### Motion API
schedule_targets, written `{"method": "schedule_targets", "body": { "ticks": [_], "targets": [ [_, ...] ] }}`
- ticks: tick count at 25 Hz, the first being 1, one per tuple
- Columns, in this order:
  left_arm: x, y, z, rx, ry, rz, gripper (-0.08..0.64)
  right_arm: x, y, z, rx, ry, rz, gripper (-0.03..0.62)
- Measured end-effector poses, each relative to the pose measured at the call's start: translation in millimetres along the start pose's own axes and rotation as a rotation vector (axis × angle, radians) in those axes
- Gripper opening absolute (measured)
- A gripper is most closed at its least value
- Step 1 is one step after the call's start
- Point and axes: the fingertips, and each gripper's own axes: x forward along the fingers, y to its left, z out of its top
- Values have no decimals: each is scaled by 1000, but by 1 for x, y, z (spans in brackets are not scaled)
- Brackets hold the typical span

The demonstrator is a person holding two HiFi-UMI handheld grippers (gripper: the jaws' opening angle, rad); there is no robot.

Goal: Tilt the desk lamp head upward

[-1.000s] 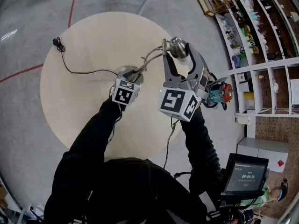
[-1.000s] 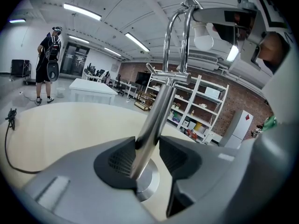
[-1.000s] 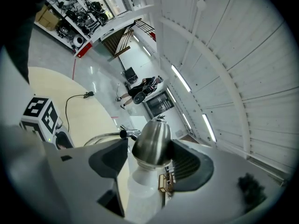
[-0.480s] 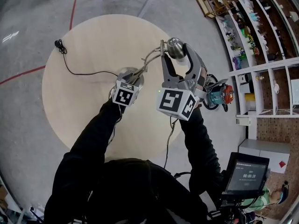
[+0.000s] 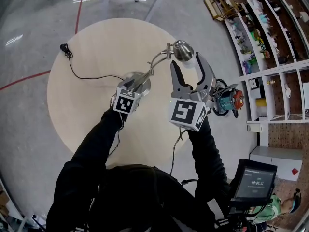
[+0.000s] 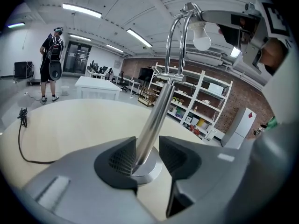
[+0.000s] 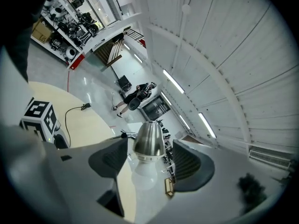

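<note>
**Head view.** A black cord (image 5: 82, 72) trails across the round table (image 5: 77, 115) toward the lamp base (image 5: 146, 82), which stands near the table's middle. The left gripper (image 5: 138, 81) reaches down to that base, with its marker cube (image 5: 124, 103) on the side nearer the person. A chrome stem (image 5: 155, 61) arches up and to the right from the base to the lamp head (image 5: 182, 49). The right gripper (image 5: 187, 64) is raised to the head, with its fingers on either side of the white bulb (image 5: 191, 59). Past the table edge lie a teal-and-orange tool (image 5: 228, 99), then shelves (image 5: 260, 42). A screen (image 5: 252, 181) sits at lower right.

**Left gripper view.** The cord (image 6: 21, 139) lies at far left, and a person (image 6: 50, 62) stands in the background. The left gripper (image 6: 148, 154) is spread around the stem (image 6: 159, 111) just above the base (image 6: 150, 172). The left pad touches the stem, and a narrow gap separates it from the right pad. The bulb (image 6: 202, 36) hangs at upper right, below the top of the arch.

**Right gripper view.** The right gripper (image 7: 148, 164) is spread. The lamp head (image 7: 148, 141) sits between its pads, close to the left one and clear of the right. The bulb (image 7: 142, 174) faces the camera.
</note>
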Motion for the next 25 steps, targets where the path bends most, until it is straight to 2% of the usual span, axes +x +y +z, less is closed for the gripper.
{"method": "schedule_targets", "body": {
  "ticks": [5,13,16,20,25],
  "targets": [
    [-12,-7,-3,-64,1,-29,160,-12,-5,-8,67,-6,-14,307],
    [-28,-22,4,-31,-39,-39,156,-30,-2,-32,247,-3,7,307],
    [-45,-31,17,-26,-81,-47,152,-39,2,-37,371,-22,45,307],
    [-66,-46,39,-88,-164,-88,147,-44,20,-52,561,-47,129,307],
    [-120,-67,72,-100,-245,-130,136,-61,34,-48,745,-68,205,291]
  ]
}}
